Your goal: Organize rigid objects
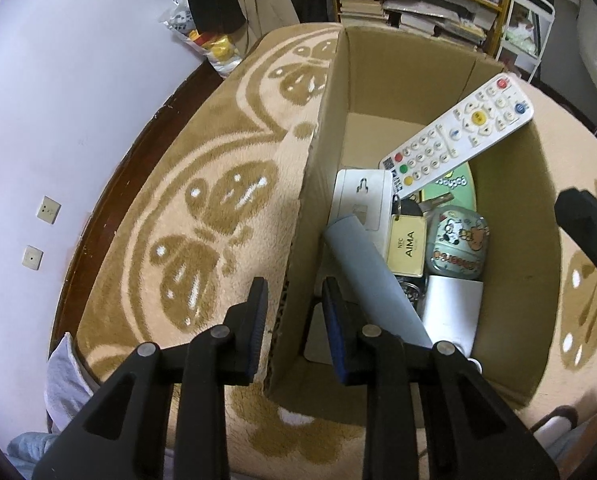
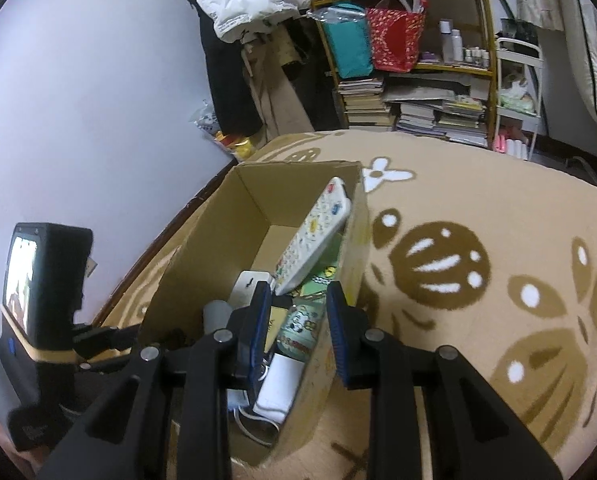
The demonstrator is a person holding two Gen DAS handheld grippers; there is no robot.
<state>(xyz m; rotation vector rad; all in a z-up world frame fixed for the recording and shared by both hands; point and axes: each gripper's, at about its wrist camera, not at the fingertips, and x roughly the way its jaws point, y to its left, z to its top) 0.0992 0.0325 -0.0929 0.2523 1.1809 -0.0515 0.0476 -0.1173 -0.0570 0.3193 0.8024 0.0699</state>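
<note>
Both tools, left [image 1: 294,312] and right [image 2: 298,312], gape, each straddling a cardboard box [image 1: 318,168] wall.

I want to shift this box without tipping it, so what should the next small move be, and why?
Probably close both grippers on the box walls. The left gripper straddles the left wall of the cardboard box with open jaws, and the right gripper straddles the right wall, also open. The remote leans loosely on the rim, so grip firmly before lifting or sliding.
</note>
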